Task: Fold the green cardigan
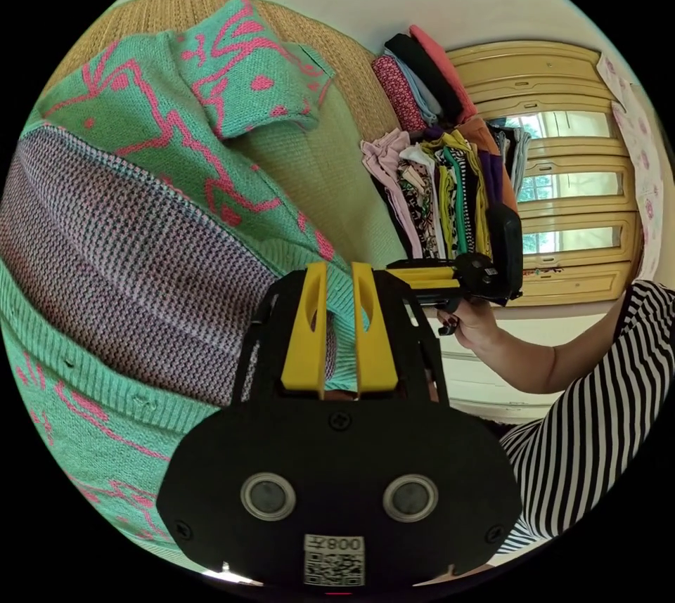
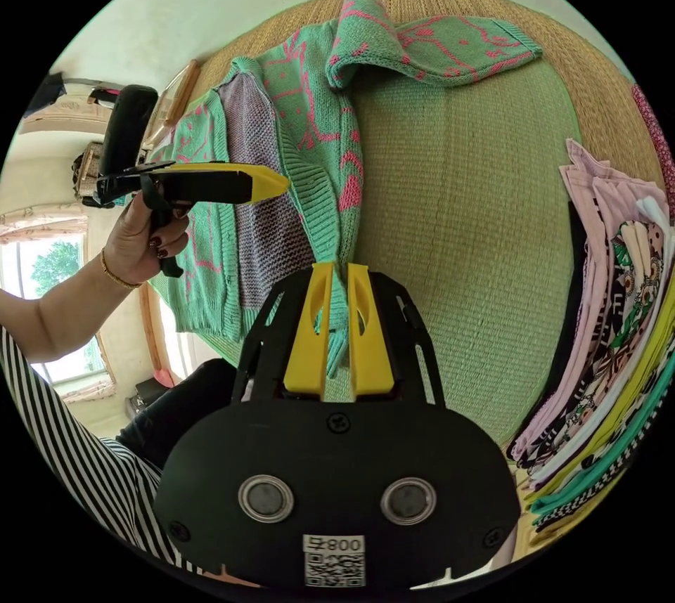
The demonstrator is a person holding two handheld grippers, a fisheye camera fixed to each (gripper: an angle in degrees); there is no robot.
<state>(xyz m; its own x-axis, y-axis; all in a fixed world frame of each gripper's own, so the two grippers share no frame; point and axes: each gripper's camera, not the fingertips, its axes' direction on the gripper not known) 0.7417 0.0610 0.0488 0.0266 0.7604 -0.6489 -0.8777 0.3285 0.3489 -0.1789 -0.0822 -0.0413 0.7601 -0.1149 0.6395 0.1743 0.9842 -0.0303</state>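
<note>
The green cardigan (image 1: 140, 139) with pink patterns lies spread on a woven mat (image 1: 330, 160), its front turned back so the purplish inside (image 1: 126, 266) shows. One sleeve (image 2: 436, 41) is folded across the far end. My left gripper (image 1: 339, 267) is shut on the ribbed green edge, which shows between its yellow jaws. My right gripper (image 2: 339, 267) is also shut on the ribbed hem (image 2: 330, 209) near the mat's front. Each gripper appears in the other's view, held by a hand: the right gripper (image 1: 450, 277) and the left gripper (image 2: 211, 185).
A pile of folded clothes (image 2: 612, 322) lies along the mat's side, also seen as the pile (image 1: 436, 188). A yellow wardrobe (image 1: 569, 160) stands behind it. The person's striped top (image 1: 590, 413) and forearm are close by. A window (image 2: 56, 273) lies beyond.
</note>
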